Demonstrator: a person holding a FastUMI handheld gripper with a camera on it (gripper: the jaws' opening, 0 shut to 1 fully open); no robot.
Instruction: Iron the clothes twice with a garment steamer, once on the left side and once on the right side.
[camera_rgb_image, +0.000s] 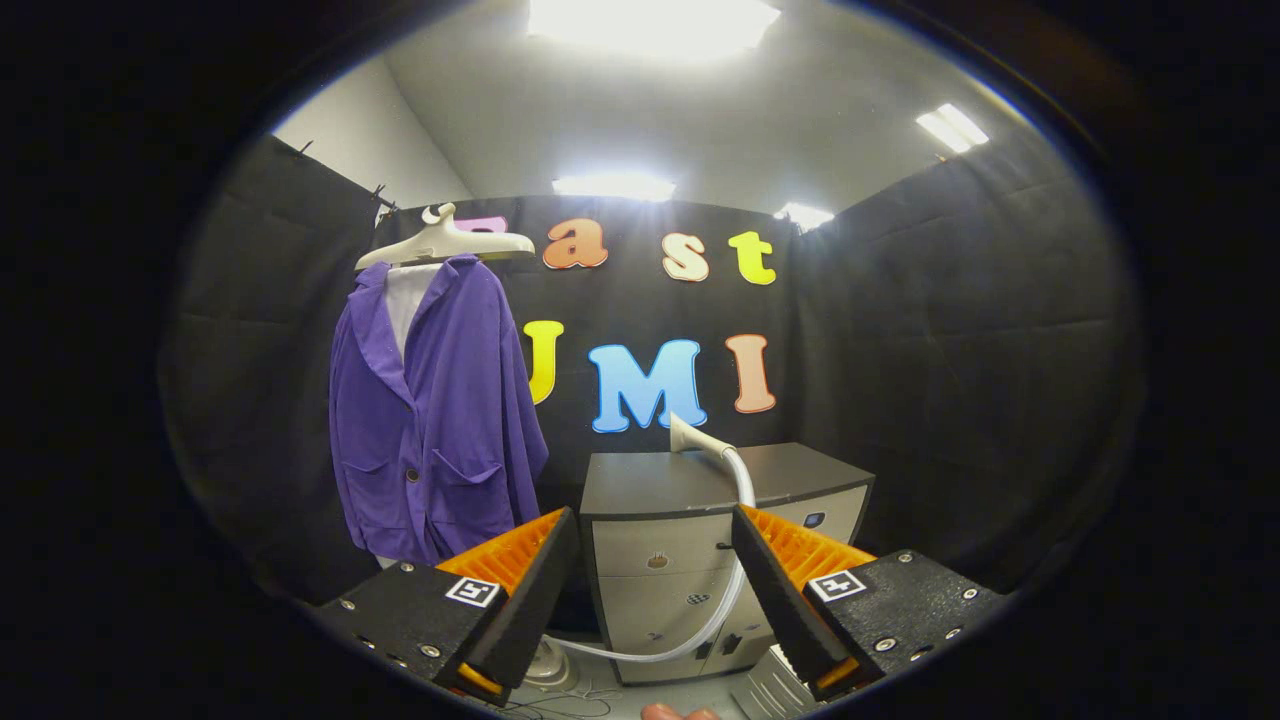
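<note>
Gripper view, nearest first: the gripper (655, 590) has its two fingers spread wide with nothing between them, one at about 7 o'clock and the other at about 5 o'clock. A fingertip (680, 712) of a person shows just below them at 6 o'clock.

Just beyond the fingers a white hose (722, 605) sags in a loop from a round base (548, 668) on the floor, then climbs past the front of a grey cabinet (690, 560). It ends at the steamer head (692, 437), which rests on the cabinet top straight ahead, at about 12 o'clock from the fingers. The head's long axis runs from its hose end at the lower right up to its wider mouth at the upper left, so the mouth points towards 10 o'clock, roughly at the garment.

Farther off, at about 10 o'clock, a purple jacket (435, 410) hangs upright on a pale hanger (445, 243) against the booth wall, its long axis vertical and its front turned toward the camera. A white lining or inner shirt shows at the collar.

By my reading the task is at its first step: the steamer is not yet picked up and neither side of the jacket has been treated. The next move calls for carrying the open fingers forward over the cabinet, lining them across the neck of the steamer head where the hose joins, and closing there. The hose's slack looks ample for the reach to the jacket.
</note>
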